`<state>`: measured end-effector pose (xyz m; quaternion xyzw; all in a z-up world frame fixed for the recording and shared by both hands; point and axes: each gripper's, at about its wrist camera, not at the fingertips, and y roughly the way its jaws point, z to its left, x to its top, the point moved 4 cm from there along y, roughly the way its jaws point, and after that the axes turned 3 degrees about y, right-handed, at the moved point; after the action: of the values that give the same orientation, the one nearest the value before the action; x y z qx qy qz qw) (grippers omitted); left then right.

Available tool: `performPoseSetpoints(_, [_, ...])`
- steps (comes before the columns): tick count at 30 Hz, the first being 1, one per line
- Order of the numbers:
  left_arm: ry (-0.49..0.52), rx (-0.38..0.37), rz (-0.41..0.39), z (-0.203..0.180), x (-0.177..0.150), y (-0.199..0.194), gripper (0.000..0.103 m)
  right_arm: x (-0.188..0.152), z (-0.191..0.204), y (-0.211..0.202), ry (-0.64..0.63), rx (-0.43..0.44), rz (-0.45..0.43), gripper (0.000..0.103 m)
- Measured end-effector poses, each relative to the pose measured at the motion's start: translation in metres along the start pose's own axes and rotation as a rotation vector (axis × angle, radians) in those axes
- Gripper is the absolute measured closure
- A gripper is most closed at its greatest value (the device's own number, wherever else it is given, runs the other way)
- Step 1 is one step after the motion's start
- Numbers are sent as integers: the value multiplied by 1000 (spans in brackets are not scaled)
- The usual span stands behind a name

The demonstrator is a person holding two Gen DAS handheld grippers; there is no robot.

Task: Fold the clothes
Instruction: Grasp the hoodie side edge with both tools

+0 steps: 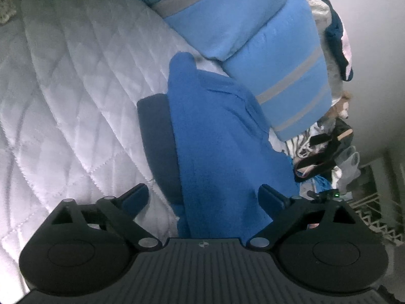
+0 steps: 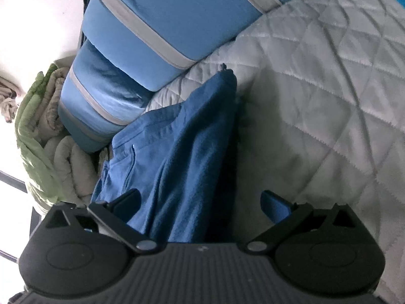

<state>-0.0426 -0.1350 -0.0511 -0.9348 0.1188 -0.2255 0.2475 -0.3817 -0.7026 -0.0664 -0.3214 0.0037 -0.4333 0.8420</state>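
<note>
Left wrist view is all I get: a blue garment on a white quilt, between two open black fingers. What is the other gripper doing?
Observer: The right gripper is open too. The blue garment lies loose between its fingers, not pinched.
Visitor: Is there anything near it that I can't see from here?
Observer: Yes. A heap of green and beige bedding is piled to the left of the striped blue pillows, by the garment's left edge.
</note>
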Motion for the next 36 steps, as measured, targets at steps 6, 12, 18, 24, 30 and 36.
performPoseSetpoints(6, [-14, -57, 24, 2, 0, 13, 7, -1, -2, 12, 12, 69, 28, 1])
performPoseSetpoints(12, [-46, -117, -1, 4, 3, 22, 7, -1, 0, 29, 30, 141, 54, 1])
performPoseSetpoints(18, [-42, -128, -3, 2, 3, 26, 8, 1, 3, 42, 28, 159, 56, 1])
performPoseSetpoints(24, [-36, -101, -8, 3, 0, 25, 19, 0, 2, 42, 23, 154, 48, 1])
performPoseSetpoints(30, [-75, -17, -3, 4, -2, 23, 55, -6, 7, 44, 10, 55, 47, 28])
performPoseSetpoints(36, [-64, 56, -1, -13, -3, 24, 78, -12, 15, 43, -30, -46, 36, 69])
